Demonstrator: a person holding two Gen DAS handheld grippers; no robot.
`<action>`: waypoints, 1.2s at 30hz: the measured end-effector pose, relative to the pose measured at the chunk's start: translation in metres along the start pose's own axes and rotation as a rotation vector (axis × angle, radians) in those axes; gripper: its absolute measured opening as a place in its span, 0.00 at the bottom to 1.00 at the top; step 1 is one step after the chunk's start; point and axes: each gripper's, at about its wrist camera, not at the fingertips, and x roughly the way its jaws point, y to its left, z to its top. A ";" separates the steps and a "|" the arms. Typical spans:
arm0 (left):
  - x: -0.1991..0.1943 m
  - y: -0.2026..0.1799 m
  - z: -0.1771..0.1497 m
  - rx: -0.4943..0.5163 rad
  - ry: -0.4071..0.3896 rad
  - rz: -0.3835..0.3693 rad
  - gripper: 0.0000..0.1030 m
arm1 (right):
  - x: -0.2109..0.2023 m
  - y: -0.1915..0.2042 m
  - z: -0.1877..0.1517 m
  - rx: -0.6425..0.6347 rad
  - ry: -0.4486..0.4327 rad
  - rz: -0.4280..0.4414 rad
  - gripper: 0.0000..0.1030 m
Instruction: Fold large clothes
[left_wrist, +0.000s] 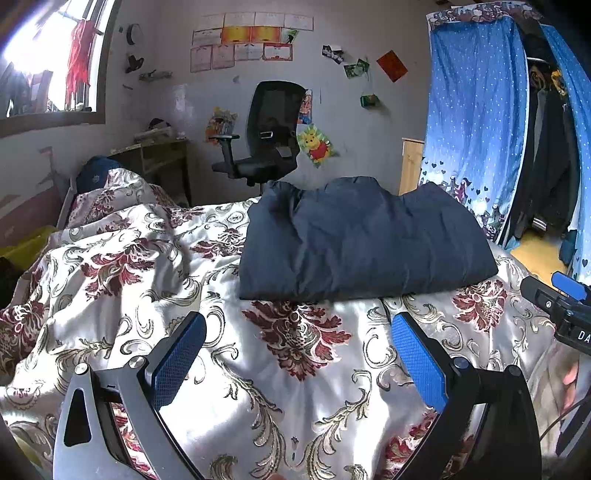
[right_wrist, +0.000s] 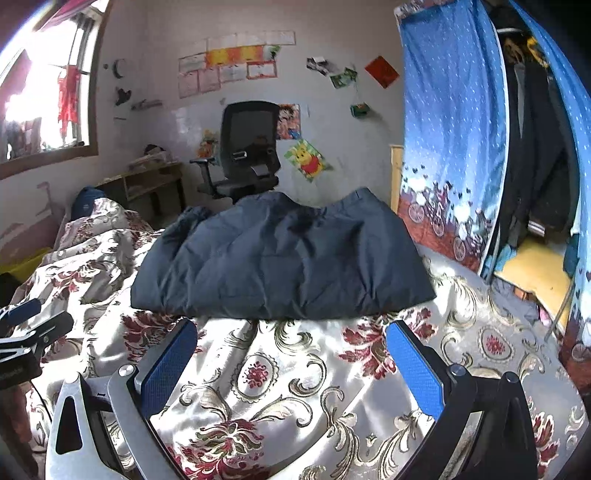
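Both your grippers are spread wide and holding nothing: left gripper (left_wrist: 297, 334) and right gripper (right_wrist: 290, 341) just hover over the floral bedspread (left_wrist: 295, 387). The dark blue garment (left_wrist: 354, 240) sits at 12 o'clock from each, already folded into a puffy rectangle near the bed's far edge. If you want another fold, I'd pinch the two near corners, at roughly 11 and 1 o'clock, low on the hem, and lift evenly so the padding doesn't slump.

Window (left_wrist: 48, 62): admitting bright daylight at left.
Wall (left_wrist: 369, 110): displaying posters and papers.
Office chair (left_wrist: 266, 133): standing beside wooden shelf (left_wrist: 162, 158).
Blue curtain (left_wrist: 476, 110): hanging at right.
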 end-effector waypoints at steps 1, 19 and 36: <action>0.000 0.000 0.000 0.001 0.000 0.001 0.96 | 0.000 0.001 -0.001 0.000 0.000 -0.001 1.00; -0.003 -0.005 -0.002 0.025 -0.015 0.013 0.96 | -0.002 0.008 -0.003 -0.044 0.000 0.000 1.00; -0.003 -0.006 -0.004 0.029 -0.012 0.016 0.96 | -0.002 0.006 -0.003 -0.043 -0.001 0.001 1.00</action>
